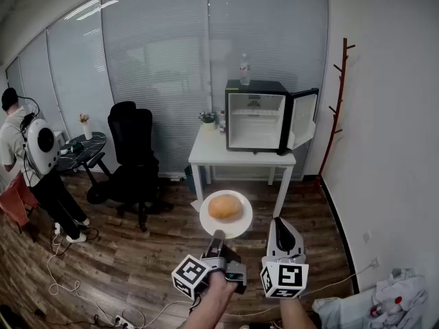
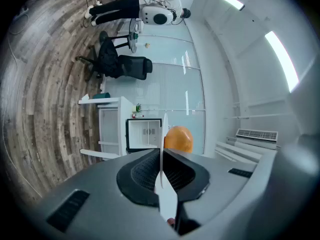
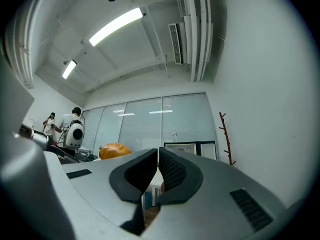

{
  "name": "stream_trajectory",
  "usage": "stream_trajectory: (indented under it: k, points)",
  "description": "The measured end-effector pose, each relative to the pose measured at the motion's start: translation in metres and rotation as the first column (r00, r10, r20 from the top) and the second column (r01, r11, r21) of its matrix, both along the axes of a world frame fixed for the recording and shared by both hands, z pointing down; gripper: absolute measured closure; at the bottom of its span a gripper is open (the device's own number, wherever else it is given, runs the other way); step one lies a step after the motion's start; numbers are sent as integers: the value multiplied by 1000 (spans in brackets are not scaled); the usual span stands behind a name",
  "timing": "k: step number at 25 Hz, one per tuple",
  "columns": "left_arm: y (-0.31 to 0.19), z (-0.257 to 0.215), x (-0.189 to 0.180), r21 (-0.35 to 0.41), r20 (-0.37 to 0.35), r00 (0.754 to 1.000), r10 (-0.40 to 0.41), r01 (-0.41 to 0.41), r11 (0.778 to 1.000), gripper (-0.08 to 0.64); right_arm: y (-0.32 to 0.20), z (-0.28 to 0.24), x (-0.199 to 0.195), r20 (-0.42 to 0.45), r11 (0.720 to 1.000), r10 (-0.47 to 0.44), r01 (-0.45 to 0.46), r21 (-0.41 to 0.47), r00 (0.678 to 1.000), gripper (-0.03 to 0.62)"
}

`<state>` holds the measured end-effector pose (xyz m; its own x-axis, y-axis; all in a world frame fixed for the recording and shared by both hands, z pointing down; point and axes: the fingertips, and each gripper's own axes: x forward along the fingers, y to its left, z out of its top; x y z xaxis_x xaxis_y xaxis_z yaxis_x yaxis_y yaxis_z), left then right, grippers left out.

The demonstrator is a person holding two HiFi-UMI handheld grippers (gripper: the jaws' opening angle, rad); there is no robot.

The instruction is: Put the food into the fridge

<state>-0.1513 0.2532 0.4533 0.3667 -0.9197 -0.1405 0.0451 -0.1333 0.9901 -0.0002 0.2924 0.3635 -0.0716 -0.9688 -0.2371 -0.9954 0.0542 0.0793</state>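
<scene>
**Head view:** The left gripper [image 1: 217,237] carries a round white plate [image 1: 236,230] by its near rim. The plate is held level, with a golden-brown bread roll [image 1: 225,207] at its middle. A small black fridge [image 1: 255,118] stands on a white table [image 1: 240,157] straight ahead and well apart. Its door [image 1: 303,118] is swung open to the right and its white inside faces the plate. The load must travel forward and up, and the left gripper already has it. The right gripper [image 1: 280,223] hangs just beside the plate's right rim and carries nothing.

**Left gripper view:** The plate [image 2: 162,134] shows edge-on, a thin white line pinched between the dark ribbed jaws of the left gripper [image 2: 161,169]. The jaws are clamped tight on its rim. The roll [image 2: 178,139] sits on the plate's upper face, beyond the jaw tips. The open fridge [image 2: 143,133] lies directly along the jaw line (the picture is rolled sideways, so the floor stands at the left).

**Right gripper view:** The jaws of the right gripper [image 3: 157,171] stand all but together, with only a sliver of gap and nothing gripped in it. The roll [image 3: 115,150] shows off to its left. The fridge [image 3: 182,148] peeks just above the jaw tips, far ahead.
</scene>
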Motion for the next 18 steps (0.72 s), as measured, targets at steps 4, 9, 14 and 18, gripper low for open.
stream_trajectory:
  k: [4,9,14,18]
  points:
    - [-4,2,9,1,0,1000,-6,6,1000,522,-6,2,9,2,1000,-7,7,-2,1000,558]
    - [-11,2,23,3,6,1000,-11,11,1000,522,-15,2,24,13,1000,-6,6,4,1000,558]
    - [-17,-1,40,12,10,1000,-20,20,1000,523,-20,-1,48,61,1000,-7,5,30,998,558]
    - [-22,0,52,9,14,1000,-26,26,1000,523,-25,0,65,71,999,-10,8,33,997,558]
